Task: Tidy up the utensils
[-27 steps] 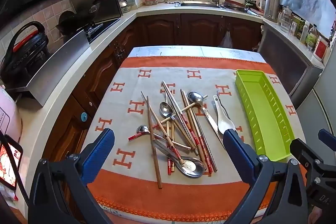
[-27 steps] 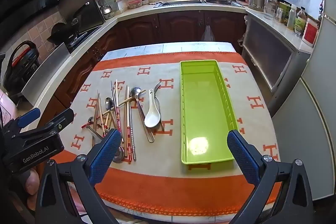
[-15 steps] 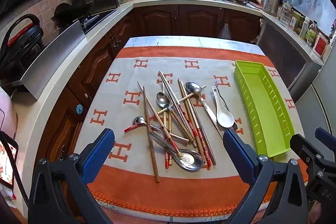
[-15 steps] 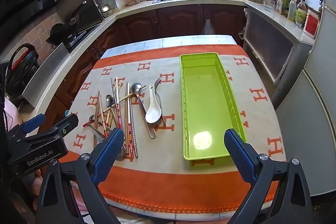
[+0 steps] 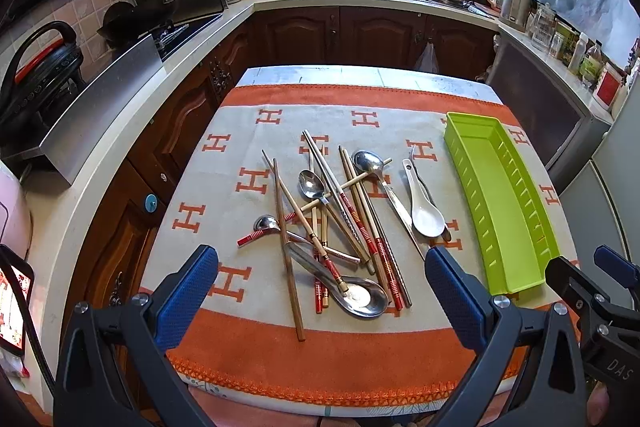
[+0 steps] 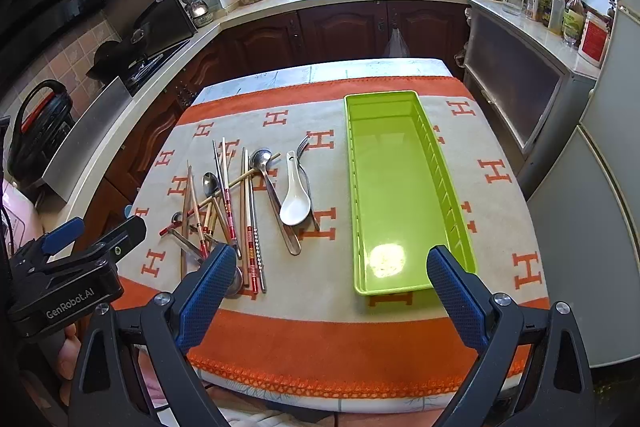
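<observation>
Both tongs, left (image 5: 320, 279) and right (image 6: 328, 275), have drawn back above the counter (image 6: 320, 339), spread wide, holding nothing. Utensils (image 5: 340, 219) lie heaped left of the empty tray (image 6: 392, 187).

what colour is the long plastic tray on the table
Lime green. The tray shows best in the right wrist view, lying empty on the cloth.
</observation>
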Available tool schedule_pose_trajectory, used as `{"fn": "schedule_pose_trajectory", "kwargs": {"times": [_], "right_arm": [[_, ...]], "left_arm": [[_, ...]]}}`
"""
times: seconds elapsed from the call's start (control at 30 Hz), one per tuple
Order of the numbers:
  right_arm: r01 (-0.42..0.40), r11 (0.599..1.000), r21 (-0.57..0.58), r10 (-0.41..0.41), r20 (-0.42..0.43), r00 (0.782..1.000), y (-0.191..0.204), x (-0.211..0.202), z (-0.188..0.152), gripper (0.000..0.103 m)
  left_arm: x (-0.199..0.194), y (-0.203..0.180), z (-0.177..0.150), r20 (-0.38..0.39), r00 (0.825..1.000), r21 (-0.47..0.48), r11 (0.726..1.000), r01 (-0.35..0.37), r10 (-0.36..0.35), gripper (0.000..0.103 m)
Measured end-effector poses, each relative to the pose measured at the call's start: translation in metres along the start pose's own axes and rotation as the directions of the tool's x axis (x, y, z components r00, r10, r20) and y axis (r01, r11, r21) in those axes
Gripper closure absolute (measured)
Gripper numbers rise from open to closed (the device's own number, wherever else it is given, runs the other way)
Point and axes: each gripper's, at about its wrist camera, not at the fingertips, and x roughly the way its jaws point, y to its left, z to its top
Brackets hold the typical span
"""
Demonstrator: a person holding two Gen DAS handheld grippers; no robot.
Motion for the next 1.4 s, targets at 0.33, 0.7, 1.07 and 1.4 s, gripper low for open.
{"fn": "schedule_pose_trajectory", "kwargs": {"times": [0.33, 0.7, 1.07, 1.4], "right_arm": [[-0.01, 1.0, 0.011, 0.01, -0.011, 1.0, 0.002, -0.002, -0.005, 0.005], [-0.017, 1.0, 0.017, 0.018, -0.023, 1.0, 0.004, 0.0, -0.01, 0.006], [-0.02, 1.0, 0.015, 0.02, -0.029, 0.999, 0.007, 0.0, -0.013, 0.007], [-0.028, 1.0, 0.011, 0.028, -0.042, 0.999, 0.012, 0.002, -0.018, 0.011]], "left_arm": [[0.0, 0.002, -0.006, -0.011, 1.0, 0.006, 1.0, -0.002, 0.002, 0.001], [0.0, 0.005, -0.008, -0.015, 1.0, 0.007, 1.0, -0.003, 0.003, 0.001], [0.0, 0.007, -0.012, -0.016, 1.0, 0.006, 1.0, -0.001, 0.001, 0.001], [0.0, 0.009, -0.016, -0.018, 1.0, 0.005, 1.0, 0.0, 0.0, 0.001]]}}
